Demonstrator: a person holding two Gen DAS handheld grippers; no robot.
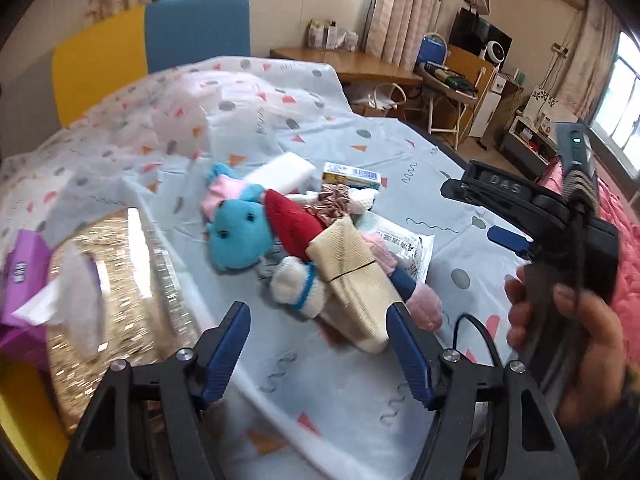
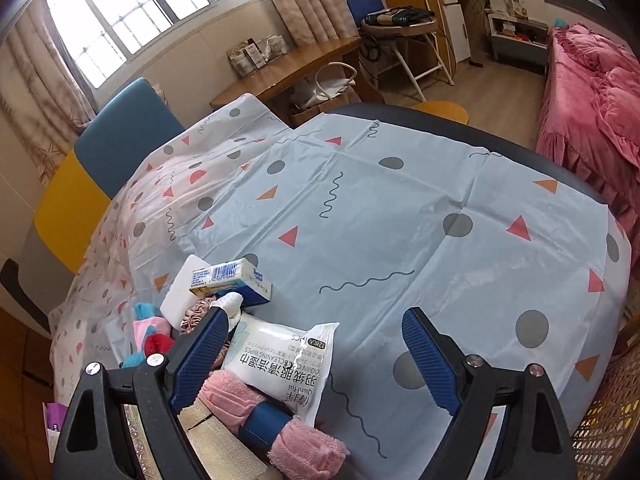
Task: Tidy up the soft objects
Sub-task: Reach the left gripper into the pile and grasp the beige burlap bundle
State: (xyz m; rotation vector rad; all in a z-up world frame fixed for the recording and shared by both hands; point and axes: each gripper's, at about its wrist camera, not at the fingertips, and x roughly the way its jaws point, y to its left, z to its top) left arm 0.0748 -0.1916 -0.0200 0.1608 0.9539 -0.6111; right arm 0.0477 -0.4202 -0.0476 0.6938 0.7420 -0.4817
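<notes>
A heap of soft things lies on the patterned tablecloth [image 1: 360, 152]: a blue plush toy [image 1: 236, 236], a red cloth [image 1: 294, 228], a beige folded cloth [image 1: 352, 276], a white plush piece [image 1: 294, 284] and a pink fuzzy sock [image 2: 280, 420]. A wipes packet [image 2: 280, 364] and a small blue-and-yellow box [image 2: 232, 276] lie among them. My left gripper [image 1: 318, 324] is open just short of the beige cloth. My right gripper [image 2: 314, 336] is open over the wipes packet's right edge; it also shows in the left wrist view [image 1: 504, 236], held to the right of the heap.
A gold sequined basket [image 1: 120, 288] with a purple tissue pack [image 1: 28, 276] stands left of the heap. A white sponge block [image 1: 284, 174] lies behind the toys. Blue and yellow chair backs [image 1: 196, 28] stand behind the table. A pink bed [image 2: 592, 112] is at the right.
</notes>
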